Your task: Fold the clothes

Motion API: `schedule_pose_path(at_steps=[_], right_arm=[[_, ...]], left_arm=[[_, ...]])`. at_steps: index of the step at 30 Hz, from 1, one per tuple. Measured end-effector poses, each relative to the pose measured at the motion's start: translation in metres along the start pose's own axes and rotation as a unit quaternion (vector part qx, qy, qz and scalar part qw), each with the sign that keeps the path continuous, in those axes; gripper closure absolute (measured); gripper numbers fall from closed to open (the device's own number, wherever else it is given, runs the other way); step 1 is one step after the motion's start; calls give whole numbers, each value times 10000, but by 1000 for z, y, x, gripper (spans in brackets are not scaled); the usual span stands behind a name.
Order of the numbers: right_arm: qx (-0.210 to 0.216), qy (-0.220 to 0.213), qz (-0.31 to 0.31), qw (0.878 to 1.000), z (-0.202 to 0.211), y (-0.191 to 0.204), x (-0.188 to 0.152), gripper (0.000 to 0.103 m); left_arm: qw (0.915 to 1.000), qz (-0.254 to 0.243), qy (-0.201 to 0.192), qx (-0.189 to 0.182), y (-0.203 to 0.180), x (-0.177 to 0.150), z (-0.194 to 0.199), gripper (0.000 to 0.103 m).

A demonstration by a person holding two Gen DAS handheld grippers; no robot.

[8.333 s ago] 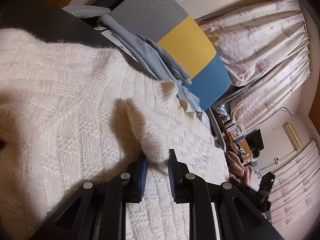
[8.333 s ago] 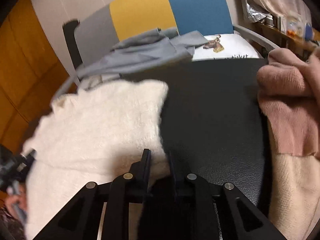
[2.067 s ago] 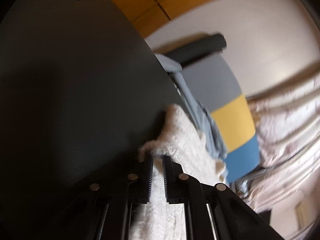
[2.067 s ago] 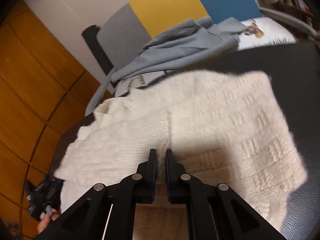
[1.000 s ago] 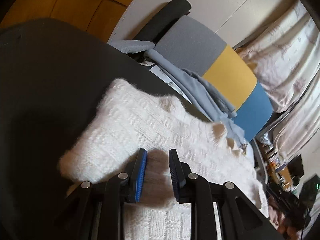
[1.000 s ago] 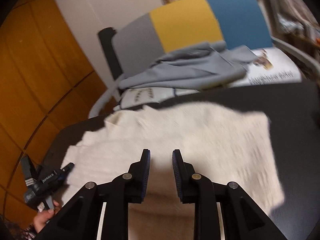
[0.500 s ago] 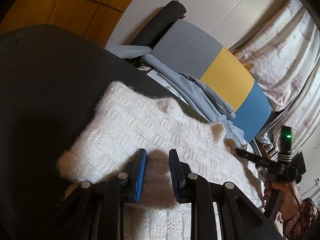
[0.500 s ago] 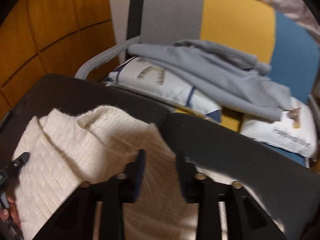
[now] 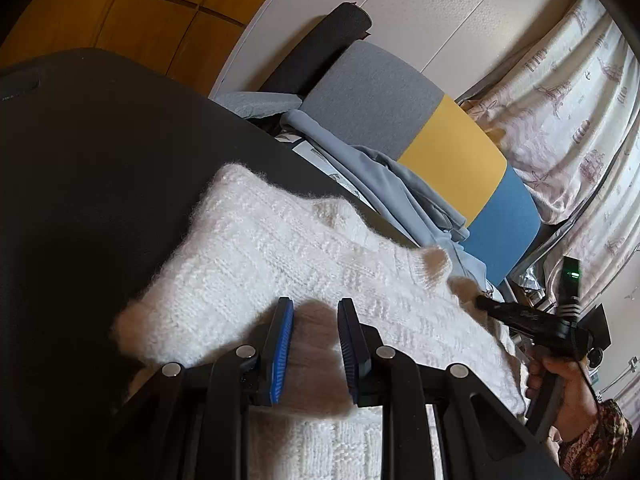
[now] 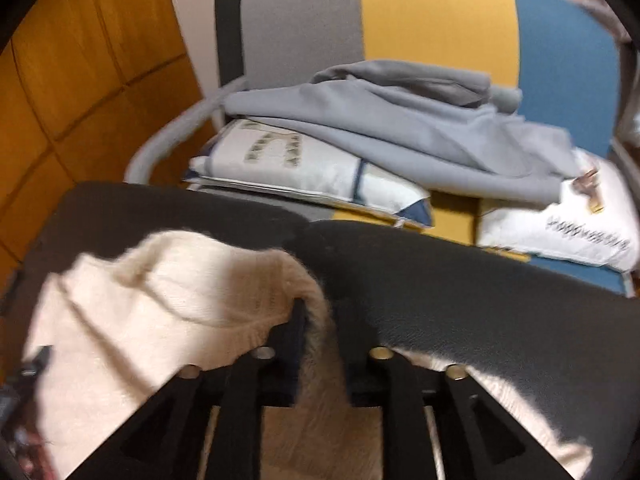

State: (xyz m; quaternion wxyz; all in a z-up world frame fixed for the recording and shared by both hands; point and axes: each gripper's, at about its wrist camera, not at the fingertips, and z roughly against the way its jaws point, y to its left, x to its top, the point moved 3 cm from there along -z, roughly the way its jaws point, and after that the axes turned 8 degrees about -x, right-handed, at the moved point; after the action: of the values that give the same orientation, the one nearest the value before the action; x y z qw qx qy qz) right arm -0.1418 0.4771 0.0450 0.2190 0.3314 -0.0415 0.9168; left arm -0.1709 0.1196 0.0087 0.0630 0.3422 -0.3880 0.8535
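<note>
1. A fluffy cream-white knitted sweater (image 9: 280, 264) lies partly folded on the dark, matte black desk (image 9: 88, 168), reaching toward the desk's far edge.
2. The left tool (image 9: 314, 322), black with blue ribbed pads, hovers low over the sweater's near part. Its jaws stand apart with nothing pinched between them, and only its shadow falls on the knit there.
3. The right tool (image 10: 318, 320) is at the sweater's far right corner, close to the far edge of the desk. A ridge of the knit rises between its jaws, which have just been closing. This view is blurred, so I cannot tell whether the pads press on the fabric.
4. In the left wrist view the right tool (image 9: 532, 320) shows at the right, its tip at the sweater's corner, held by a hand (image 9: 564, 384) in a patterned sleeve.
5. Beyond the far edge of the desk stands a chair with a grey, yellow and blue backrest (image 10: 420, 20).
6. A crumpled grey-blue garment (image 10: 400, 132) lies on the chair, on top of white printed cushions (image 10: 304, 164).
7. Pale patterned curtains (image 9: 568, 100) hang at the right in the left wrist view, and orange wooden panels (image 10: 80, 60) line the wall at the left in the right wrist view.
</note>
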Motion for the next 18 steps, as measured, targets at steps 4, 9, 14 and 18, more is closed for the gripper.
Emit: schedule_pose_path(at_steps=[4, 9, 14, 18], right_arm=[[89, -390, 226, 9989, 31, 5, -12, 79], [79, -67, 845, 9964, 17, 30, -26, 94], [-106, 138, 665, 9976, -4, 26, -19, 98], [240, -300, 917, 9950, 23, 54, -12, 97]], left_arm=[[10000, -12, 2, 1, 1, 1, -1, 81], [10000, -3, 2, -12, 1, 2, -1, 81], [10000, -2, -3, -22, 1, 1, -1, 81], [10000, 4, -11, -34, 2, 1, -1, 81]])
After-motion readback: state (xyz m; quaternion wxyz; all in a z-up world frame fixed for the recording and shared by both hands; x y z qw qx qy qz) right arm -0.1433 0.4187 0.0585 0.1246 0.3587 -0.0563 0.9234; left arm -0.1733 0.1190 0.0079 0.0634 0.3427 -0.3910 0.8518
